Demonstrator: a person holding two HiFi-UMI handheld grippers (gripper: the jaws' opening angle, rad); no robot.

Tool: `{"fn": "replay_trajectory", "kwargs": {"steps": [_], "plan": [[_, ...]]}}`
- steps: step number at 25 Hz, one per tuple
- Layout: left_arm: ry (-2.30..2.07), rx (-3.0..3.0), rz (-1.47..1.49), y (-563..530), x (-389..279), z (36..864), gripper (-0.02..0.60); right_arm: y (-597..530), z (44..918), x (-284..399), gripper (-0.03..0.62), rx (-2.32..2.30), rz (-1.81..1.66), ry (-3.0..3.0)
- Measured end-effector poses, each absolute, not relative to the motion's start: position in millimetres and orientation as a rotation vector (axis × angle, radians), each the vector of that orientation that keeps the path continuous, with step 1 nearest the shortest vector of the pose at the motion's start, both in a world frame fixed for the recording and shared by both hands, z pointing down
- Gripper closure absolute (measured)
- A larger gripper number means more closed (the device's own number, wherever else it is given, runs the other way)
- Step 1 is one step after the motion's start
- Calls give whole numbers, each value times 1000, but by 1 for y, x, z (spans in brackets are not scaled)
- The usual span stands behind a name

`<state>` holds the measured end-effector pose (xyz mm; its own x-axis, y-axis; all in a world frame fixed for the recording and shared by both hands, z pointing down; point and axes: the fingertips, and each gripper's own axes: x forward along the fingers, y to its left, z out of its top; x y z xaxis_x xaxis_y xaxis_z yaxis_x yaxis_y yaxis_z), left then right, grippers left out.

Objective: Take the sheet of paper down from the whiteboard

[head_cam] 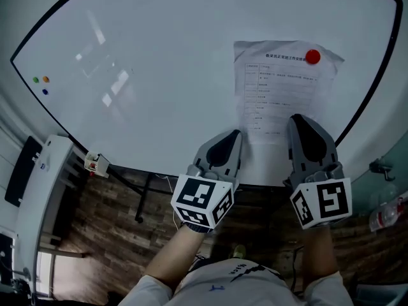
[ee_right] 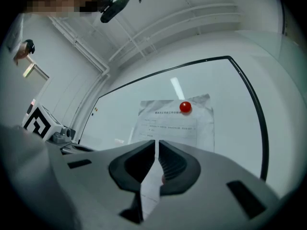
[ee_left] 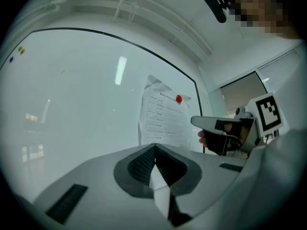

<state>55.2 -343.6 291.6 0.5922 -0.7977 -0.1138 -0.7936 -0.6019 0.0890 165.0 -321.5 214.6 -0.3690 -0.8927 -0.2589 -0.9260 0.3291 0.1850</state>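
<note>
At a glossy whiteboard (head_cam: pixel 159 50) with a thin black frame, I hold my left tool (head_cam: pixel 232 138) and right tool (head_cam: pixel 298 121) side by side. Both are clenched, their ribbed dark pads pressed together on nothing. The sheet of paper (head_cam: pixel 280 88) hangs flat on the board just ahead of the two tips and between them, its lower corners beside each tool; whether either tip touches it I cannot tell. It is thin, white and rectangular, wrinkled along the top edge. Its long axis runs straight up the board, heading uppermost. A round red magnet (head_cam: pixel 312 57) pins it near the top right corner, above the right tool. The print is a ruled form of short lines, too small to read. Far to the left of the left tool sit three small coloured dots (head_cam: pixel 41 81) — green, orange, blue.
</note>
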Motion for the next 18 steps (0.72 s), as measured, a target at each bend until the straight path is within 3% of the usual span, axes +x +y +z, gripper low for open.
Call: {"fn": "replay_trajectory", "kwargs": {"steps": [7,11,18], "plan": [[-1410,2755,-166,-362,49,300,567,-343,164,182,514,-1793,722,2410],[-1371,2787,-143,-370,55,299,474,-348,140,189,493,-1860,822,2332],[-1307,2827,-112,-385,62,297,469,-353,127,191,473,-1943,909,2284]]}}
